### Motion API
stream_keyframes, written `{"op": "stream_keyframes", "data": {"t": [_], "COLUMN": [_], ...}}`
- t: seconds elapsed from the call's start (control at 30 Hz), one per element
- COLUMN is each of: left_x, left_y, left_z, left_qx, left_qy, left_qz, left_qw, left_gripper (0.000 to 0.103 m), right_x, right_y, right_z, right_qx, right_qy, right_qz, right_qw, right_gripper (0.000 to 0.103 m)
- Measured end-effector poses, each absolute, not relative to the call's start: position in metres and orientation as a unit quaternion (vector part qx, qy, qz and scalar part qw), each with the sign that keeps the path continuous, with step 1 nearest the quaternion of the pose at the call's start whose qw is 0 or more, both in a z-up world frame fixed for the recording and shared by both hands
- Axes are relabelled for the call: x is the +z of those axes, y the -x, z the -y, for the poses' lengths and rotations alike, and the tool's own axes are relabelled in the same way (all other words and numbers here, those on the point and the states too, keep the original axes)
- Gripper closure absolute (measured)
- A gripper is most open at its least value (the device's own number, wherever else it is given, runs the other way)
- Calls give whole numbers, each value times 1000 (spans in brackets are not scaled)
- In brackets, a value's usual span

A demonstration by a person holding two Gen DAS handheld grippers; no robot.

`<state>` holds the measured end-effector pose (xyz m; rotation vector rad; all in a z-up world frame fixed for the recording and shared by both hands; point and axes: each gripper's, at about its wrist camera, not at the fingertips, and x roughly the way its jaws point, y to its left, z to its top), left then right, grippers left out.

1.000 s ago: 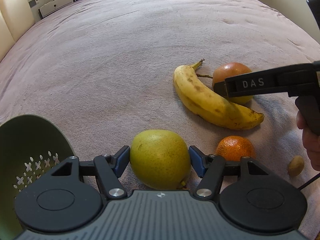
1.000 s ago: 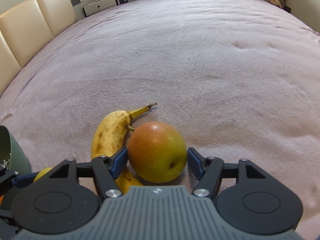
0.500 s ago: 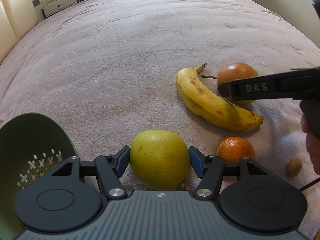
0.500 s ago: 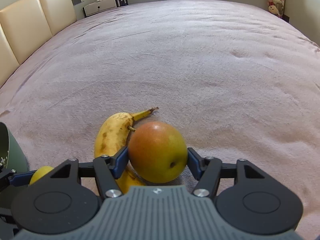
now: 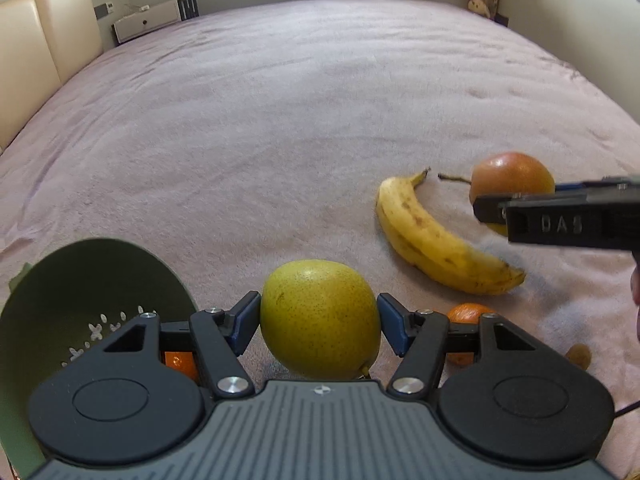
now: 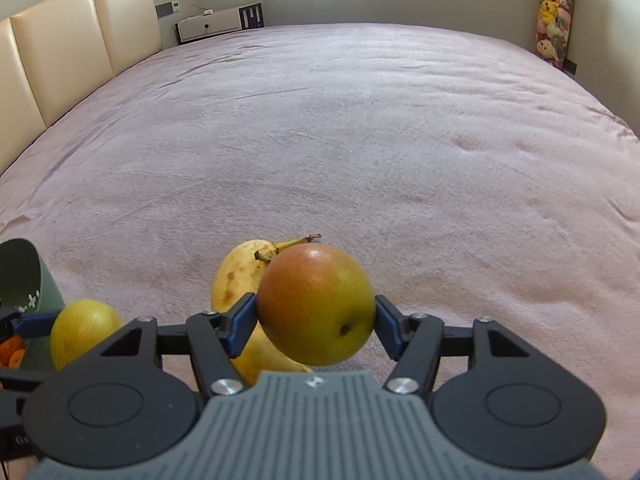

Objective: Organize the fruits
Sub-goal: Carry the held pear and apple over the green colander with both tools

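My left gripper (image 5: 318, 322) is shut on a yellow-green pear (image 5: 320, 318) and holds it above the bed, beside a dark green colander (image 5: 80, 300). My right gripper (image 6: 316, 322) is shut on a red-and-green pear (image 6: 316, 304), lifted off the cover. That pear also shows in the left wrist view (image 5: 512, 176), with the right gripper's finger across it. A spotted banana (image 5: 436, 244) lies on the cover between the two. An orange (image 5: 466, 314) lies just behind my left gripper's right finger. The yellow-green pear also shows in the right wrist view (image 6: 82, 326).
Everything lies on a wide mauve bed cover (image 6: 360, 140). A small brown fruit (image 5: 578, 356) sits at the right. An orange fruit (image 5: 178, 360) shows inside the colander. A cream headboard (image 6: 60, 48) runs along the left; plush toys (image 6: 554, 20) hang at far right.
Both grippers have risen with their pears; the red-and-green pear has come up off the cover and away from the banana. The left gripper has shifted towards the colander.
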<state>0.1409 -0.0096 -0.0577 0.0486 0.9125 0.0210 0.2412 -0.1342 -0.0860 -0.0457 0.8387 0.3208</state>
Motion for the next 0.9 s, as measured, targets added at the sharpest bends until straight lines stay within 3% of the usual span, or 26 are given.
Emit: {"op": "stream_keyframes", "data": {"t": [0.9], "left_x": [24], "left_y": [-92], "left_z": [-24], "left_qx": [-1], "left_qy": [46], "left_qz": [-341], "left_qw": [939], "left_gripper": [31], "right_x": [-24], "right_y": [-168], "right_z": [107], "right_qx": [196], "right_qy": [48], "right_qz": [-354], "right_qw": [913], "right_gripper": [43]}}
